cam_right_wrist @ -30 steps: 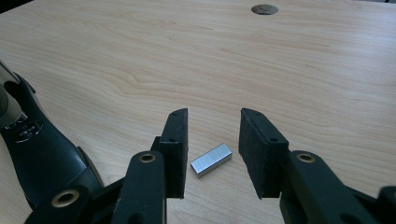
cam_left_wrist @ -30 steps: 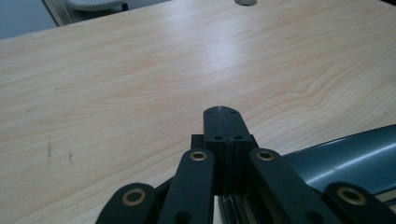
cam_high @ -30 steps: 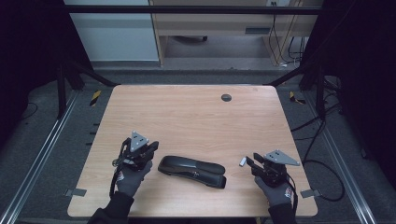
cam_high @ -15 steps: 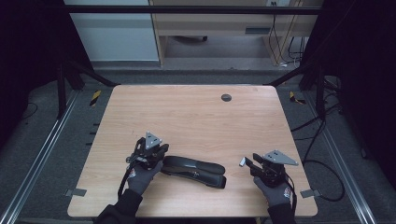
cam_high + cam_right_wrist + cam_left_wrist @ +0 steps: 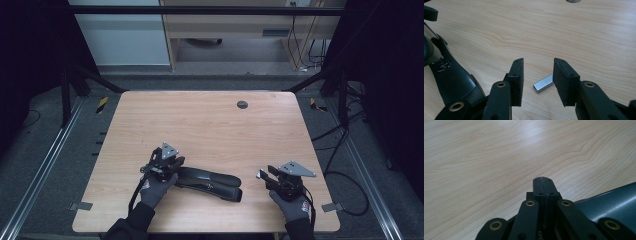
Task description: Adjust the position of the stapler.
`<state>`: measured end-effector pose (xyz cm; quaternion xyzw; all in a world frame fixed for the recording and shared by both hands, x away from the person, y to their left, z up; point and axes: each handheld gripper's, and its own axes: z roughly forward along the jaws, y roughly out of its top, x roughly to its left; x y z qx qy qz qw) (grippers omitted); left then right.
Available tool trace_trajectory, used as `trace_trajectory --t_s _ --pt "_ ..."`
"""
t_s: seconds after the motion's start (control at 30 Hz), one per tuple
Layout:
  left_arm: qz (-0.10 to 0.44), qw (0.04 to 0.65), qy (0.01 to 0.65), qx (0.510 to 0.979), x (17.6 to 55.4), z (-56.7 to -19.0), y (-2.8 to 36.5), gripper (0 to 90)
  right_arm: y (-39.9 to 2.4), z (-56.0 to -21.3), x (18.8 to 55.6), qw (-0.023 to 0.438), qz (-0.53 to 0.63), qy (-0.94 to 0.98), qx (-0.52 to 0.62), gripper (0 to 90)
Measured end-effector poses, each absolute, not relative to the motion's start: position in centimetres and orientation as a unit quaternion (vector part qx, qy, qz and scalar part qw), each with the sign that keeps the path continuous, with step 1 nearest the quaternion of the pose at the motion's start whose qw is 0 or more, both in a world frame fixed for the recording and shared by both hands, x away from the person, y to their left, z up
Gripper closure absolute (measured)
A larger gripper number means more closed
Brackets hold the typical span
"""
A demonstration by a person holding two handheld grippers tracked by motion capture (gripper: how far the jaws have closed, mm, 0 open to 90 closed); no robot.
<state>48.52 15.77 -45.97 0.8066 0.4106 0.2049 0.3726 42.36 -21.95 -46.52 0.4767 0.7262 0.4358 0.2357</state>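
Staples, a short silver metal strip of them [image 5: 543, 83], lie on the pale wood-grain bench [image 5: 210, 125] in the lower middle of the right gripper view, between the right gripper [image 5: 537, 78]'s two black fingers [image 5: 517, 80] and just inside the right-hand one. The strip's long axis runs slantwise, from lower left up toward the right-hand finger, so it sits across the gap and not along it. These fingers stand well apart and hold nothing; whether the strip touches the right-hand pad cannot be told. In the high view the right gripper [image 5: 280, 180] rests at the lower right of the bench, pointing toward the stapler.

The long black plastic stapler [image 5: 207, 181] lies flat in the lower middle of the high view, its long axis running left to right with a slight downward slant to the right. The left gripper [image 5: 165, 165] sits at its left end. In the left gripper view the fingers [image 5: 543, 186] are pressed together with no gap and nothing between them, and the stapler's dark curved body [image 5: 609, 202] shows at the lower right, just beside them.

As a judgement, the right gripper is much the nearer to the strip: a closing of its fingers would likely catch it, though the slant may make it twist. No container is present; a small dark round grommet [image 5: 242, 104] sits near the bench's far edge.
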Motion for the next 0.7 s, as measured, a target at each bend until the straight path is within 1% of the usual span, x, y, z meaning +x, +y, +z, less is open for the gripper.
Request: trace_trajectory --t_s 0.7 --pt "0.208 0.360 0.403 0.815 47.4 -45.5 15.7 89.9 -21.6 -46.8 42.2 0.222 0.433 0.736 0.470 61.8"
